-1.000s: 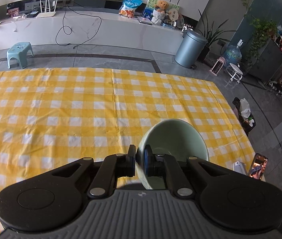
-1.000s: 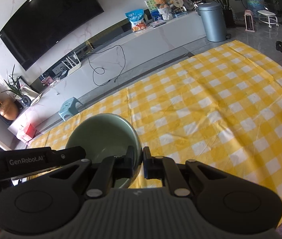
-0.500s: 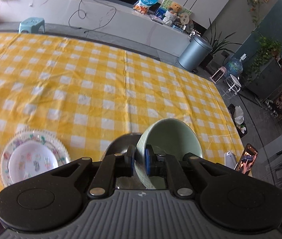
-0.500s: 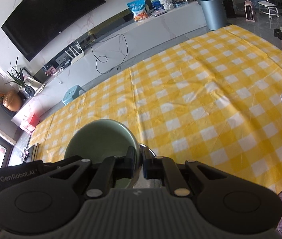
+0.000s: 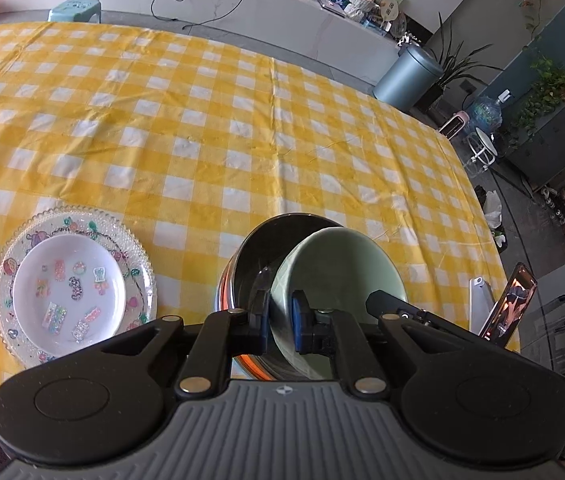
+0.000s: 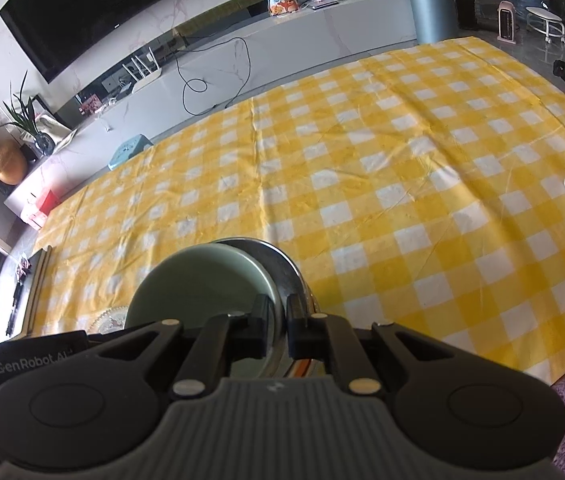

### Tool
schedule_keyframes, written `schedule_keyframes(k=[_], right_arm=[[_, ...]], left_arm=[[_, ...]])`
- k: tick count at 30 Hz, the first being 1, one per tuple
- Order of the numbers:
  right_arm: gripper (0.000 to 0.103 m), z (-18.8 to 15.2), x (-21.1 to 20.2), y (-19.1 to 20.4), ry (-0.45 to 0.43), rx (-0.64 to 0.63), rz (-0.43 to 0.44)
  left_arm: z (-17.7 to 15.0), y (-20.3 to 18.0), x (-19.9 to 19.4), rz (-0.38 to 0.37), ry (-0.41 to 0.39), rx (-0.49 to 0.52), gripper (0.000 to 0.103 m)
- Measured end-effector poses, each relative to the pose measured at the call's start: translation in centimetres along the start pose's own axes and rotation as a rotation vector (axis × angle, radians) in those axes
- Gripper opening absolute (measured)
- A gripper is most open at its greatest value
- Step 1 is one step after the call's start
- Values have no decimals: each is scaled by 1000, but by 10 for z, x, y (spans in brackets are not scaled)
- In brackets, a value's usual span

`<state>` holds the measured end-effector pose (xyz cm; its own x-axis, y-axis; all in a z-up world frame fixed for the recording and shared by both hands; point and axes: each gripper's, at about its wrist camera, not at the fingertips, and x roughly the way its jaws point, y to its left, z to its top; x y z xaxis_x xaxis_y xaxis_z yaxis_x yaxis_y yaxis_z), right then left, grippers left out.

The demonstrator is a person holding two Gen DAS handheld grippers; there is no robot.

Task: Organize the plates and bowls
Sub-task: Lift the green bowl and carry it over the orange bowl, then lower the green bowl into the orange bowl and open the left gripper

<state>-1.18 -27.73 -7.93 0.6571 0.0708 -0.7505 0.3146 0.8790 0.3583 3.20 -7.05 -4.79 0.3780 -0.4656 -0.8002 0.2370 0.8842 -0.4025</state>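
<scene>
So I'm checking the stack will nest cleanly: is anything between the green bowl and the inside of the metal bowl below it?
Nothing visible. The green bowl, gripped at its rim by both the left hand-held gripper and right hand-held gripper, sits tilted over the metal bowl, whose visible interior looks empty.

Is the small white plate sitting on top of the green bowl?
No, the small white plate lies on the glass plate, left of the green bowl.

"GenRobot.AI" is showing in white lettering on the left gripper's black body (image 6: 30, 364), seen from the right wrist.
</scene>
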Motion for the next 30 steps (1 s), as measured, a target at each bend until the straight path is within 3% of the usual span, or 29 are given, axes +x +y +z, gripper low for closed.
schedule_keyframes(k=[12, 24, 30], right_arm=[[6, -2, 16, 6, 9, -51, -47], [6, -2, 18, 13, -7, -111, -77], [7, -1, 14, 16, -31, -129, -80]], left_arm=[[4, 5, 7, 12, 12, 0, 13], [12, 4, -11, -35, -80, 29, 13], [11, 14, -12, -26, -97, -2, 20]])
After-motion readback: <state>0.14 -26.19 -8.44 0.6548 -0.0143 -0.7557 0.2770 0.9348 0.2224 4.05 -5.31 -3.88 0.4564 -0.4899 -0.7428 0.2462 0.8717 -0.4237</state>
